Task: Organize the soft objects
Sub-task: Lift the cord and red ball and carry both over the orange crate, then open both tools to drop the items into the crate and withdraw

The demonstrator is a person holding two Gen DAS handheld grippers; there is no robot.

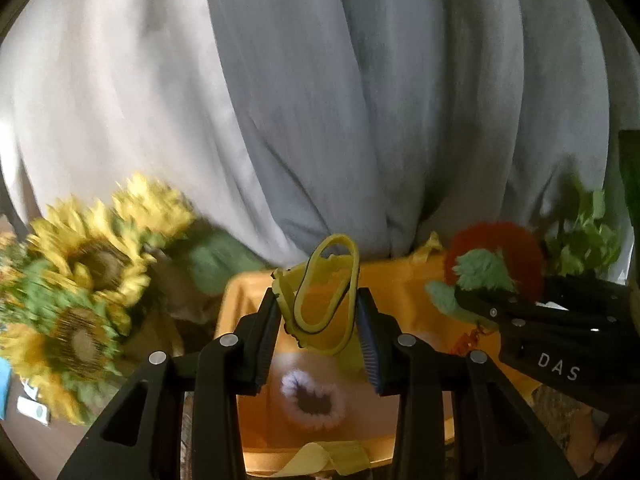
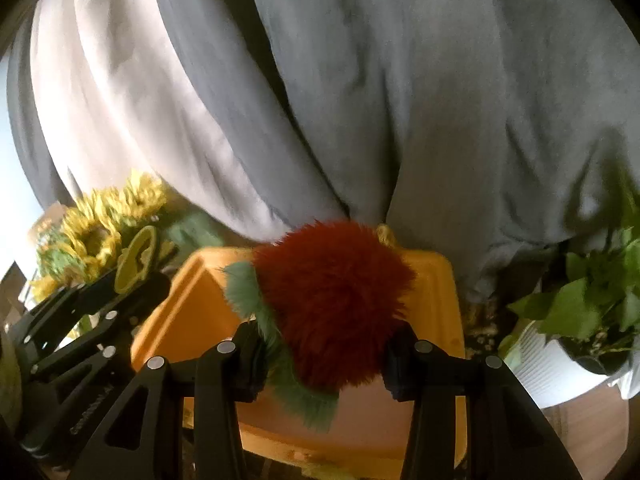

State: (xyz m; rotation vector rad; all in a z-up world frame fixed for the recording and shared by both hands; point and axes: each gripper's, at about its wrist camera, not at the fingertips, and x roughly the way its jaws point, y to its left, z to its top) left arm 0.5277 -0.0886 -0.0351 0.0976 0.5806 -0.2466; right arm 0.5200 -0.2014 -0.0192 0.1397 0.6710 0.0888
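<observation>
Over the orange bin (image 1: pixel 400 280), the left gripper (image 1: pixel 318 316) clenches a yellow rubbery toy (image 1: pixel 320 292); to its right, the right gripper (image 2: pixel 324 344) grasps a red pompom (image 2: pixel 336 300) (green fuzzy leaves attached).

A brown tabletop (image 2: pixel 588 432) shows at the lower right — a white ribbed pot (image 2: pixel 548 372) stands on it. The orange bin (image 2: pixel 448 300) sits just left of the pot; what's beneath the bin is hidden.
</observation>
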